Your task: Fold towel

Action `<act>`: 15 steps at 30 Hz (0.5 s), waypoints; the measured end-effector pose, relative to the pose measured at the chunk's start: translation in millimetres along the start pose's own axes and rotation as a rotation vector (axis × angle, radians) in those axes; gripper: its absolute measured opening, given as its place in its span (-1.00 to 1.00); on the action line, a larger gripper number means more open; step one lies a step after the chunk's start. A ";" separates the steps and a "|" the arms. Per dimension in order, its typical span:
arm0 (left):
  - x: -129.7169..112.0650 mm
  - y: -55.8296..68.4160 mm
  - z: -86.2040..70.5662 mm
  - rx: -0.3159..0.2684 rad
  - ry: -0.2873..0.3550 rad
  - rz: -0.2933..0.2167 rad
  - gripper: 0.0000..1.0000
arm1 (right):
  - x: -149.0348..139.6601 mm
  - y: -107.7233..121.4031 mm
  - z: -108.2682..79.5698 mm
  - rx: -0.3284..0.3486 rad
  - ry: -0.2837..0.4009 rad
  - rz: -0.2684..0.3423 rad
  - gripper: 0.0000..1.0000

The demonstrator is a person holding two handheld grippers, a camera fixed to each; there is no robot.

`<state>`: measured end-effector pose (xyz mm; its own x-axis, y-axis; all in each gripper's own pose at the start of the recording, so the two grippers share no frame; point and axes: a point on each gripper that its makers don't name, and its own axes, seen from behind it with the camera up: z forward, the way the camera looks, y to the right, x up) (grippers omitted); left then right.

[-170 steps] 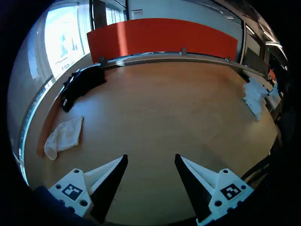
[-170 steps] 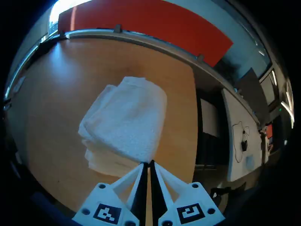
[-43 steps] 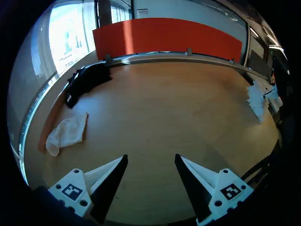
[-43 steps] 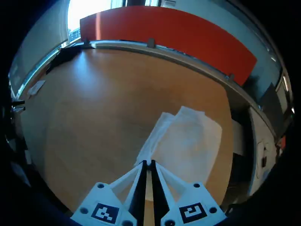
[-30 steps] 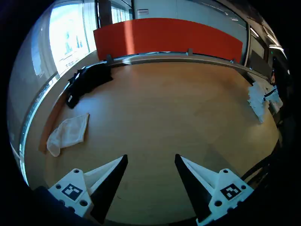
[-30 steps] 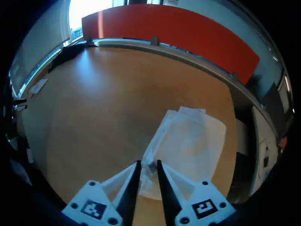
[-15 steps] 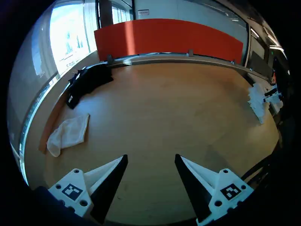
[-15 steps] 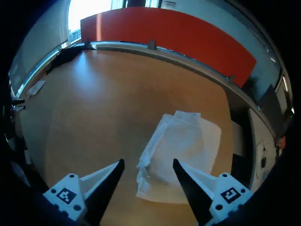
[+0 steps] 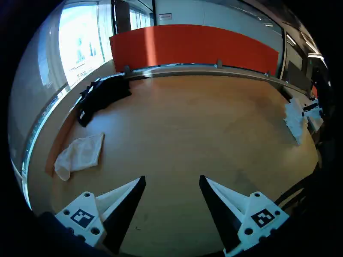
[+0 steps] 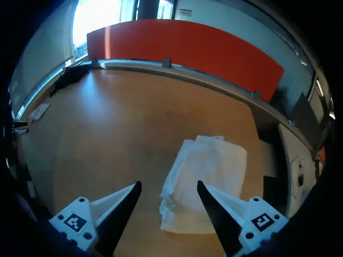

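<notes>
I am holding right gripper [image 10: 168, 183] and left gripper [image 9: 172, 177] apart, empty; towel [image 10: 208, 180] is lying folded by the table's [image 10: 107, 128] right edge, fold seemingly done, next calling for the cloth [image 9: 79, 154] at the left edge.

I'm looking at an office: a wide wooden bench [image 9: 193, 124] backed by a red divider panel [image 9: 193, 43], tall windows [image 9: 81, 47], and a neighbouring desk [image 10: 293, 175].

Matt cloth towel [image 10: 210, 182] on smooth wood table [image 10: 107, 128].
</notes>
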<state>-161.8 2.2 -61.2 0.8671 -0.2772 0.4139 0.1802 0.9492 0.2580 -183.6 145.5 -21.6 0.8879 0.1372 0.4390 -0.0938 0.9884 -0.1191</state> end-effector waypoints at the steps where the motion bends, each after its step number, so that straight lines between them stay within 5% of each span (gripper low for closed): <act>1: 1.1 -0.5 0.4 0.001 0.002 0.001 0.85 | 2.8 -1.9 -0.7 -0.003 0.015 0.009 1.00; 15: 36.1 -3.6 4.9 0.002 0.079 0.025 0.85 | 53.6 -12.1 -23.1 -0.073 0.314 0.149 1.00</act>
<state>-133.4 -11.9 -42.9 0.9053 -0.2402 0.3502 0.1569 0.9555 0.2498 -124.4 139.4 -17.2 0.9632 0.2415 0.1179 -0.2101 0.9503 -0.2299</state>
